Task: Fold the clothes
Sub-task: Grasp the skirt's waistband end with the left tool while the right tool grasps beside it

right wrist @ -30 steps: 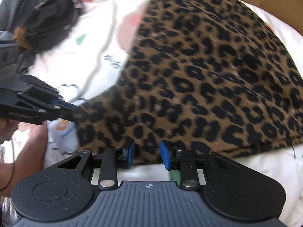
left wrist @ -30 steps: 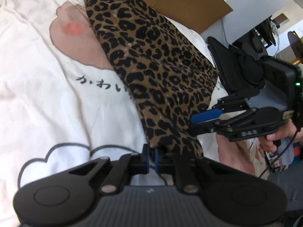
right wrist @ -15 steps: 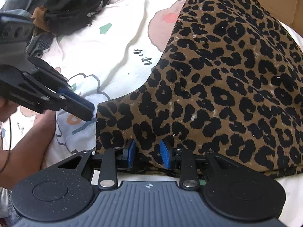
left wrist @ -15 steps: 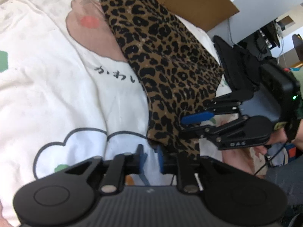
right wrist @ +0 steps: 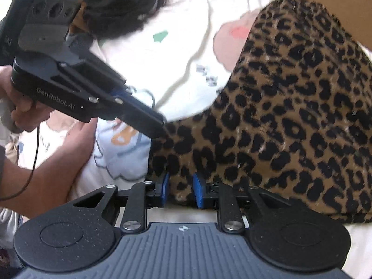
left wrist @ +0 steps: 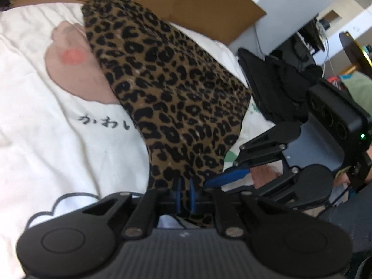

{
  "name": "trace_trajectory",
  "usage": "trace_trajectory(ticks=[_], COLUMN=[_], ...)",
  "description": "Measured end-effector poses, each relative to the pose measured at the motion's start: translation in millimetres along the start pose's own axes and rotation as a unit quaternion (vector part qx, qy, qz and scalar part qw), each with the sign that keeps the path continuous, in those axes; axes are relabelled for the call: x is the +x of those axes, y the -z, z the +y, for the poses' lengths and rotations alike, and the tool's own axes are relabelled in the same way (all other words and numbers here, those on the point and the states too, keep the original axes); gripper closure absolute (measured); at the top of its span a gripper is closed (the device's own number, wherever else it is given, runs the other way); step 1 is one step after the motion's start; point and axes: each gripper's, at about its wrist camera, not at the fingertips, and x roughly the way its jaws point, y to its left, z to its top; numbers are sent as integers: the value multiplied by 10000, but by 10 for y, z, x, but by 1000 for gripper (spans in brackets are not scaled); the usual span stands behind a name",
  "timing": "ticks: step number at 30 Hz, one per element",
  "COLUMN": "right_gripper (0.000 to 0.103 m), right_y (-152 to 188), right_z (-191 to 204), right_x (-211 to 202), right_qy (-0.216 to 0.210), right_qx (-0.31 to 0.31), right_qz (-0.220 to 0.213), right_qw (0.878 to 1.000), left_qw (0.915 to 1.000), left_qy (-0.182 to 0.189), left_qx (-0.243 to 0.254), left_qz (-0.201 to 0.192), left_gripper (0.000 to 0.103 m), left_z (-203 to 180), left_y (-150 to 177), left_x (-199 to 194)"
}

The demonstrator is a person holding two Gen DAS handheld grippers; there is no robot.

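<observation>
A leopard-print garment [left wrist: 172, 97] lies on a white printed bedsheet [left wrist: 46, 127]; it also fills the right of the right wrist view [right wrist: 290, 107]. My left gripper [left wrist: 184, 194] is shut on the garment's near corner. It shows from the side in the right wrist view [right wrist: 160, 127], its tips at the cloth's left corner. My right gripper [right wrist: 181, 190] has its blue pads a little apart with the garment's near edge between them. In the left wrist view it [left wrist: 223, 179] sits just right of the cloth.
Brown cardboard [left wrist: 186, 7] lies beyond the garment. A dark pile of clothes [right wrist: 121, 7] sits at the far left of the bed. A black bag [left wrist: 274, 81] stands off the bed's right side. My bare forearm [right wrist: 58, 162] rests on the sheet.
My left gripper has closed on the garment's near corner and lifted it a little. Both grippers have shifted and now sit close together at that edge.
</observation>
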Motion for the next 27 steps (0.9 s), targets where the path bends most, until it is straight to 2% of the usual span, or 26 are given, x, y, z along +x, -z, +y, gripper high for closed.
trace_trajectory(ticks=[5,11,17,27], right_gripper=[75,75,75,75], right_y=[43,24,1,31], right_z=[-24,-213,-470,-1026], right_x=[28,-137,-358,-797], right_qy=[-125,-71,153,564], right_qx=[52,406,788,1536], right_qz=[42,-274,-736,-1605], right_qw=[9999,9988,9941,9734], left_qw=[9973,9950,9919,9858], left_qy=[-447,-630,-849,-1248], left_qx=[244,403,683,1057], left_qz=[529,661,650,377], left_gripper=[96,94,88,88], left_z=[-11,-70,-174,-323], left_y=[27,-104,-450,-1361], left_x=[291,256,58,-30])
